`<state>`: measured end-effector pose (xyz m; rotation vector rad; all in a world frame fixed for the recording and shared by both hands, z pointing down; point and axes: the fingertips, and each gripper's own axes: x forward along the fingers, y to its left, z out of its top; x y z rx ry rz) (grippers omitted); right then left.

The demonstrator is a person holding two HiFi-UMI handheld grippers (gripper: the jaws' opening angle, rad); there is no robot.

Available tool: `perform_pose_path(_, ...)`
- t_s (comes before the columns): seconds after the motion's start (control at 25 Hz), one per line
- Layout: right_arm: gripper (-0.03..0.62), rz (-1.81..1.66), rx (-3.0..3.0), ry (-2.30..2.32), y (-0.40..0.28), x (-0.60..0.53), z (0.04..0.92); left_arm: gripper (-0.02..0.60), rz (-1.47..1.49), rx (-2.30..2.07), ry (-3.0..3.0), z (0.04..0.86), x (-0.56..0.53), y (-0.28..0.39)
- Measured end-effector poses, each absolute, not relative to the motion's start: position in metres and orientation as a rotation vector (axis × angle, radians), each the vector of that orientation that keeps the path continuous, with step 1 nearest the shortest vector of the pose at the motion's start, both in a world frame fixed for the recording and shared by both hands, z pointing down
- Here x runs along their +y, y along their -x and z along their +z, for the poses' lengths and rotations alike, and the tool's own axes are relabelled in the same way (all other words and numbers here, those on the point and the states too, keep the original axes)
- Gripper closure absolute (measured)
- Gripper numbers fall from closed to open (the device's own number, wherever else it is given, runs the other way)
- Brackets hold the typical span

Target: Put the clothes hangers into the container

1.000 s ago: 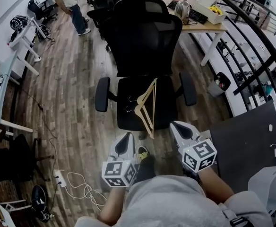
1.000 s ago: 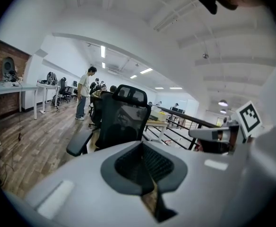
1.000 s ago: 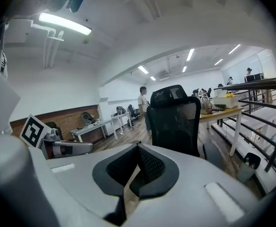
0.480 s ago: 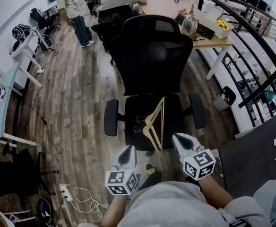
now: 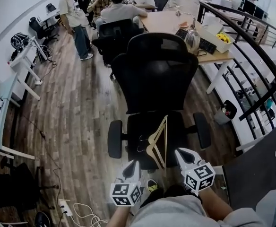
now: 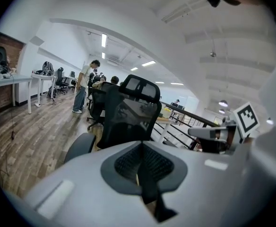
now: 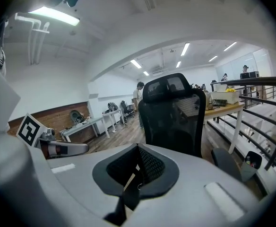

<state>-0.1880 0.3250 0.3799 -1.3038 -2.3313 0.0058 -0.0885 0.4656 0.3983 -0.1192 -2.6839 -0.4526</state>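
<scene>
Pale wooden clothes hangers [image 5: 158, 138] lie in a loose pile on the seat of a black office chair [image 5: 154, 74]. My left gripper [image 5: 132, 165] hangs just short of the seat's front edge, left of the hangers, with its jaws together and nothing in them. My right gripper [image 5: 180, 152] is at the seat's front right corner, close beside the hangers, also shut and empty. The chair back [image 6: 128, 108] fills the left gripper view, and the same chair back [image 7: 173, 112] fills the right gripper view. No container is recognisable in any view.
A wooden desk [image 5: 176, 22] with a kettle and a box stands behind the chair, and people [image 5: 76, 18] stand and sit near it. A black railing [image 5: 251, 46] runs along the right. Cables [image 5: 76, 207] lie on the floor at the lower left. A dark panel [image 5: 256, 174] lies at the right.
The head view has tilted up and drawn back, so the chair and both grippers sit lower in the frame. The hangers lie as before on the seat. Both grippers stay shut.
</scene>
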Motion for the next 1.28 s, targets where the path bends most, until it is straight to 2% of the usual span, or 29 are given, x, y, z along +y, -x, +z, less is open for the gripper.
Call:
perform_pose_path(0.28, 0.595, -0.012, -2.292, 1.301, 0.192, 0.342, 0.392, 0.571, -0.496, -2.631, 0.153, 0.418, 0.480, 0.094)
perform_pose_path(0.88, 0.595, -0.046, -2.177, 1.301, 0.245, 0.358, 0.455, 0.565, -0.546, -2.443, 0.298, 0.501, 0.495, 0.140)
perform_pose_path(1.28, 0.595, -0.034, -2.055, 1.279, 0.286, 0.368, 0.527, 0.505, -0.603, -2.226, 0.281, 0.601, 0.478, 0.184)
